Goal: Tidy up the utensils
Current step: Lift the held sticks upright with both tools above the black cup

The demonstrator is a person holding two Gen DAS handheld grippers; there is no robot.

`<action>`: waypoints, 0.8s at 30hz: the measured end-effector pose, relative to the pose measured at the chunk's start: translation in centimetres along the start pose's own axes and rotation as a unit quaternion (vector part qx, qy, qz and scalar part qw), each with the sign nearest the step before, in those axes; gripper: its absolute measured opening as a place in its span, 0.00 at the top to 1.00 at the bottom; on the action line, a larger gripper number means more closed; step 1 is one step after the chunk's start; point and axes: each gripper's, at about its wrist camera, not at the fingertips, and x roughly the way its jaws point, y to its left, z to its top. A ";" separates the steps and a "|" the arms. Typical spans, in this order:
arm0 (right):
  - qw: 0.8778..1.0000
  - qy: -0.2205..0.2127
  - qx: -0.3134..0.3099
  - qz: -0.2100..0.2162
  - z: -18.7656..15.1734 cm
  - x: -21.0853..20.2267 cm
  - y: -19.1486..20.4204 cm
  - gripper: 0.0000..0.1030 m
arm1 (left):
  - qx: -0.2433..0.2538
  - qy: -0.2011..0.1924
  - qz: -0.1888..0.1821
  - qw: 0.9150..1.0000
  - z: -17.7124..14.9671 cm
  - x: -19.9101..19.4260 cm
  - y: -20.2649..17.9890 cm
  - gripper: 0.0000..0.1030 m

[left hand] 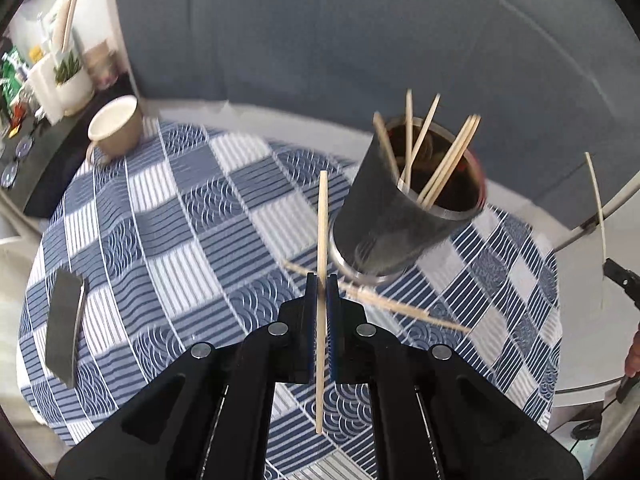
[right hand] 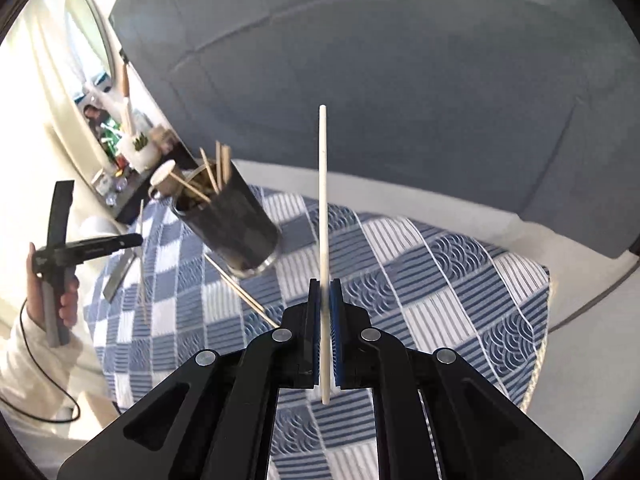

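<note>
Ahead and to the right of the left gripper [left hand: 321,280], a dark metal holder [left hand: 408,208] is standing on the checked tablecloth [left hand: 180,216], already bristling with several chopsticks. The left gripper is pinching a wooden chopstick [left hand: 322,240] between its pressed-together pads, the stick running upright through the jaws. The right gripper [right hand: 325,284] is likewise clamping a pale chopstick [right hand: 323,200], its tip pointing up and away, with the holder sitting ahead to its left.

The step in hand appears to be delivering both sticks into the holder. Doing it well likely means taking one gripper at a time, tilting each stick's lower end over the open rim and easing off only once it is inside.

Loose chopsticks [left hand: 400,308] are lying on the cloth just beyond the left gripper's tips, at the holder's foot, seemingly awaiting collection. The sticks fanning out of the holder could snag an incoming one. A beige mug [left hand: 116,124] is sitting far ahead to the left, and a flat dark object [left hand: 64,320] is lying on the cloth to the left, both well clear.
</note>
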 end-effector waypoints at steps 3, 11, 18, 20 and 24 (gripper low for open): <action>1.000 -0.007 -0.003 0.009 1.1 0.4 1.8 0.96 | 0.003 -0.012 -0.009 1.000 1.3 -0.7 0.4 0.95; 0.998 -0.019 -0.002 0.055 4.1 3.0 6.2 0.96 | 0.007 -0.044 -0.053 0.998 4.6 -2.9 0.5 0.95; 0.992 -0.057 0.012 0.111 6.7 5.1 9.7 0.96 | 0.032 -0.070 -0.076 0.994 7.3 -4.3 -0.9 0.95; 0.991 -0.071 0.014 0.116 7.2 5.4 10.6 0.96 | 0.038 -0.074 -0.087 0.993 8.1 -4.4 -1.3 0.95; 0.987 -0.105 0.018 0.118 8.4 6.3 12.2 0.95 | 0.057 -0.087 -0.109 0.989 10.1 -4.6 -2.5 0.95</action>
